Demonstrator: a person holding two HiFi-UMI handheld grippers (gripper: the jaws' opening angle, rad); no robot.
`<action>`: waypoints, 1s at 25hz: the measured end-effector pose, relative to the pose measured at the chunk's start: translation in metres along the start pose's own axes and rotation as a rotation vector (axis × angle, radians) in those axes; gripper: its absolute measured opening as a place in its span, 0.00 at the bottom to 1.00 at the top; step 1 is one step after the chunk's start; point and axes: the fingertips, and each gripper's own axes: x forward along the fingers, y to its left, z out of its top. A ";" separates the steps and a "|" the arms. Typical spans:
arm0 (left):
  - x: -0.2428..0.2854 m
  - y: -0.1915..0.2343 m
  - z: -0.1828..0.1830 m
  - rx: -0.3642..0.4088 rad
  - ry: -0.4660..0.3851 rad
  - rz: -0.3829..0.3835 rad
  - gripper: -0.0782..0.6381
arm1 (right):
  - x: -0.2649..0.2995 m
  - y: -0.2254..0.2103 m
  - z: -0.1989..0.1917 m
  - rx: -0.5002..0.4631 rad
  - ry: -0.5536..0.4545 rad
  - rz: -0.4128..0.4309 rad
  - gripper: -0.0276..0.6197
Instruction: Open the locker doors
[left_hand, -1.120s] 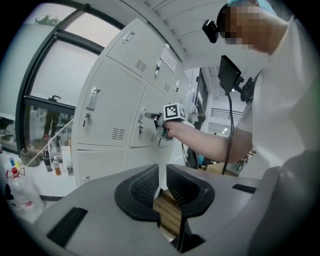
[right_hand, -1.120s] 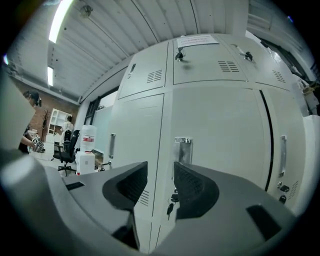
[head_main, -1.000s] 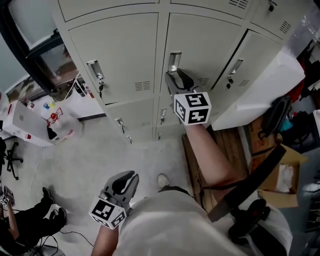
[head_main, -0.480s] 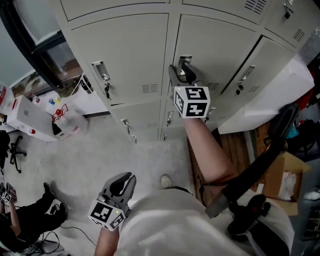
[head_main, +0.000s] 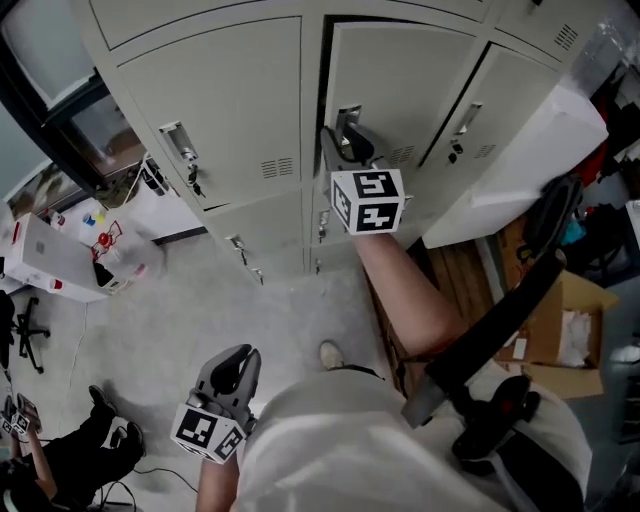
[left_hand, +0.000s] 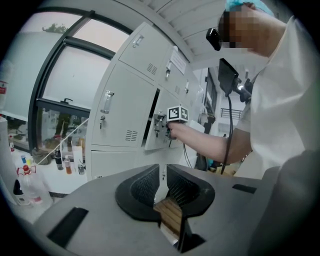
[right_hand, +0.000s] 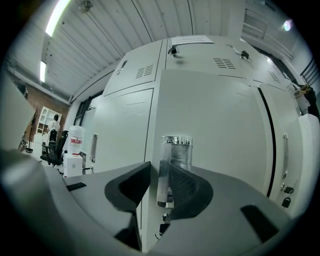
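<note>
The grey middle locker door stands slightly ajar, with a dark gap along its top and left edge. My right gripper is at the door's chrome handle. In the right gripper view the handle stands upright between the jaws, which are closing, and both pads of the right gripper lie against it. My left gripper hangs low by my hip above the floor. In its own view the left gripper is shut on nothing. The left locker door and the right locker door are closed.
A white board leans on the lockers at the right, above a wooden pallet and an open cardboard box. At the left are a white box and bottles under the window. A person sits at the lower left.
The right gripper's jaws have closed on the chrome handle. The middle door has come away from its frame, so a dark gap now shows. The left gripper has stayed low.
</note>
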 end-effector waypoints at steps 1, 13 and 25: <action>0.000 -0.002 -0.001 0.002 0.000 -0.009 0.17 | -0.006 0.001 -0.001 0.000 0.001 0.005 0.21; 0.009 -0.033 0.000 0.060 0.004 -0.183 0.17 | -0.072 -0.006 -0.003 0.009 0.018 0.049 0.21; 0.013 -0.058 0.000 0.093 0.015 -0.295 0.17 | -0.119 -0.023 -0.003 0.023 0.028 0.070 0.21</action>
